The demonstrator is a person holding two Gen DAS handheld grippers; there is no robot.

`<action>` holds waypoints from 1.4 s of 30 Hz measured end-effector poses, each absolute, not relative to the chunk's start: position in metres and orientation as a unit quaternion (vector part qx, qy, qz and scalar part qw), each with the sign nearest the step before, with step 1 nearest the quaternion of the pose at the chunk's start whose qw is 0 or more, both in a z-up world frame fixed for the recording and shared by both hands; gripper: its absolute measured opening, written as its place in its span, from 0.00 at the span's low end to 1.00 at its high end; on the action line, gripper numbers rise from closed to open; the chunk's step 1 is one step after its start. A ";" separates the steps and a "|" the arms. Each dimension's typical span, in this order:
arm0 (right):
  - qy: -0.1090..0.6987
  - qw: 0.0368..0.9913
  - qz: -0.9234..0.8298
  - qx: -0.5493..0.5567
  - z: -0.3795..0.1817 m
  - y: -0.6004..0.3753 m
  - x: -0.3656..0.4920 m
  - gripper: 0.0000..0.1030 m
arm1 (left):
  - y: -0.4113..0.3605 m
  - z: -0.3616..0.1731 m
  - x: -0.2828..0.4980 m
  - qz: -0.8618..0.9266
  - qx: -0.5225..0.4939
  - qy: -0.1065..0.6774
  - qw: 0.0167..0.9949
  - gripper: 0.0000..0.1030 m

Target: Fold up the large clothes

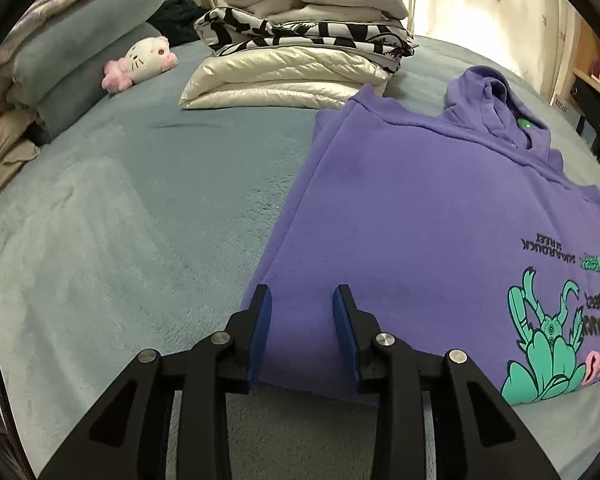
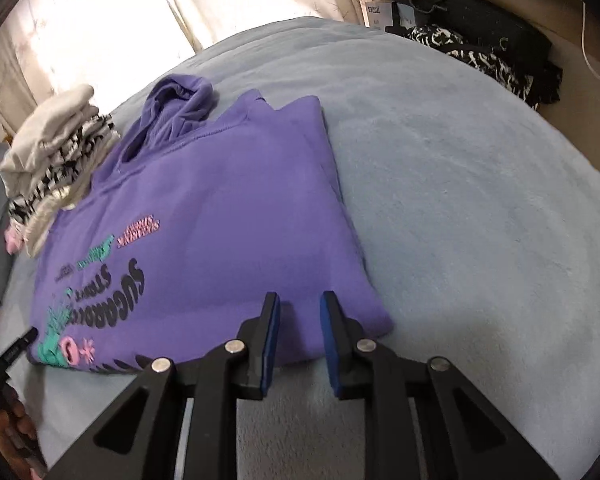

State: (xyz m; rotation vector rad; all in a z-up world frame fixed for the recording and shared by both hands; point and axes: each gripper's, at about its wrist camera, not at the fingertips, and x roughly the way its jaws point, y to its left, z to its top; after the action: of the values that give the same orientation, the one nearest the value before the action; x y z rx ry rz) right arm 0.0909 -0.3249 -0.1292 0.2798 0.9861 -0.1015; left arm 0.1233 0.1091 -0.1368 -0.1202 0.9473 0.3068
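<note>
Two claws parted over folded purple hoodie [image 1: 420,208] hem, left claw [image 1: 302,300], right claw [image 2: 300,306], gripping nothing.

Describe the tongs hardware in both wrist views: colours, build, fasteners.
Both match. Left tongs and right tongs: matte black angular linkage arms with triangular cutouts, round silver pivot pins at the joints, and flat blue pads lining the inner faces of the fingers. No cables or markings visible.
</note>
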 end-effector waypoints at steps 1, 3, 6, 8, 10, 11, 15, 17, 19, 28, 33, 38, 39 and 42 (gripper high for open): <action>0.474 0.870 -0.054 0.123 -0.130 -0.321 0.092 0.20 | 0.109 -0.137 0.124 0.146 -0.059 0.454 0.877 0.30; 0.478 0.869 -0.062 0.110 -0.132 -0.315 0.095 0.22 | 0.111 -0.137 0.125 0.141 -0.070 0.454 0.877 0.30; 0.479 0.868 -0.070 0.109 -0.134 -0.316 0.092 0.23 | 0.118 -0.138 0.124 0.127 -0.100 0.456 0.875 0.30; 0.477 0.868 -0.070 0.115 -0.136 -0.318 0.088 0.23 | 0.121 -0.140 0.124 0.122 -0.109 0.456 0.875 0.30; 0.476 0.869 -0.069 0.115 -0.137 -0.317 0.088 0.23 | 0.121 -0.141 0.125 0.122 -0.105 0.457 0.875 0.31; 0.475 0.870 -0.069 0.114 -0.137 -0.317 0.088 0.23 | 0.121 -0.141 0.125 0.123 -0.103 0.457 0.875 0.31; 0.476 0.870 -0.067 0.110 -0.138 -0.315 0.088 0.25 | 0.120 -0.142 0.125 0.124 -0.094 0.456 0.876 0.32; 0.476 0.870 -0.061 0.109 -0.137 -0.314 0.089 0.29 | 0.120 -0.142 0.125 0.121 -0.099 0.455 0.876 0.32; 0.475 0.872 -0.049 0.109 -0.138 -0.312 0.088 0.36 | 0.122 -0.142 0.123 0.117 -0.106 0.455 0.876 0.32; 0.460 0.883 -0.054 0.077 -0.140 -0.301 0.085 0.44 | 0.119 -0.144 0.124 0.116 -0.096 0.453 0.879 0.37; 0.460 0.882 -0.048 0.089 -0.140 -0.305 0.084 0.44 | 0.115 -0.143 0.125 0.121 -0.083 0.453 0.879 0.38; 0.479 0.873 -0.046 0.082 -0.137 -0.302 0.091 0.44 | 0.106 -0.134 0.131 0.128 -0.045 0.470 0.872 0.38; 0.493 0.865 -0.044 0.079 -0.135 -0.302 0.095 0.44 | 0.104 -0.131 0.134 0.125 -0.036 0.474 0.871 0.38; 0.535 0.841 -0.031 0.070 -0.127 -0.302 0.111 0.44 | 0.095 -0.114 0.148 0.096 0.000 0.484 0.870 0.40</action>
State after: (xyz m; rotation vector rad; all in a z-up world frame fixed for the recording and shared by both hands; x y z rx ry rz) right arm 0.1111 -0.3023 -0.1272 0.1484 1.1301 -0.0654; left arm 0.1478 0.0947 -0.1137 -0.0001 1.0131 0.2018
